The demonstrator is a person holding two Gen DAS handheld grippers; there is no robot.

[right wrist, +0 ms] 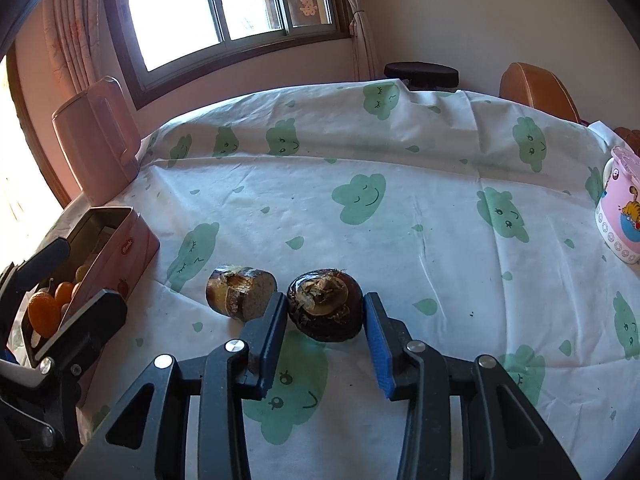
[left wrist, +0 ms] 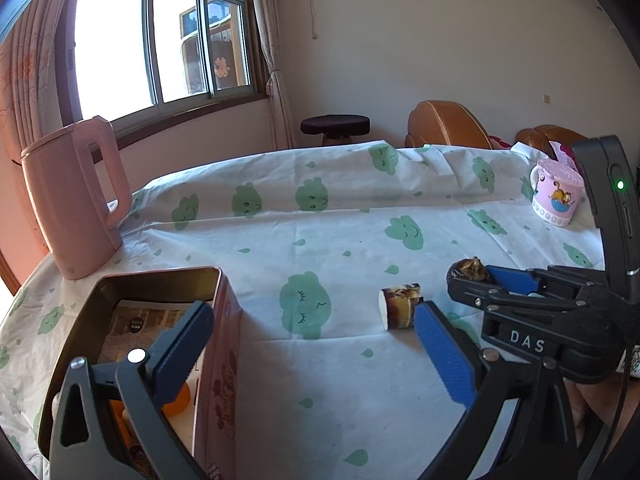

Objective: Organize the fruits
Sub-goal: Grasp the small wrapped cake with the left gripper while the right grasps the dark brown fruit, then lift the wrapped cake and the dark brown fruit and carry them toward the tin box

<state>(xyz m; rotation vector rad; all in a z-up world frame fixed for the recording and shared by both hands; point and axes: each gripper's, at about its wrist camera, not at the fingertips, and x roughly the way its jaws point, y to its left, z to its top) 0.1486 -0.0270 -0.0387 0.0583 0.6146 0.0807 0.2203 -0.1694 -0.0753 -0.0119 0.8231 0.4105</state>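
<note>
A dark round water chestnut (right wrist: 325, 305) lies on the cloud-print tablecloth (right wrist: 400, 216) between the fingers of my right gripper (right wrist: 325, 320). The jaws stand on either side of it, touching or nearly touching. It also shows in the left wrist view (left wrist: 469, 270) at the right gripper's tip. A short cut sugarcane piece (right wrist: 241, 293) lies just left of it, also seen in the left wrist view (left wrist: 400, 306). My left gripper (left wrist: 316, 344) is open and empty, one finger over a pink tin box (left wrist: 218, 360) holding orange fruits (right wrist: 43, 312).
A pink kettle (left wrist: 76, 200) stands at the table's back left, behind the tin box. A pink cartoon mug (left wrist: 556, 196) stands at the right edge. A dark stool (left wrist: 335, 125) and brown chairs (left wrist: 444, 124) are beyond the table.
</note>
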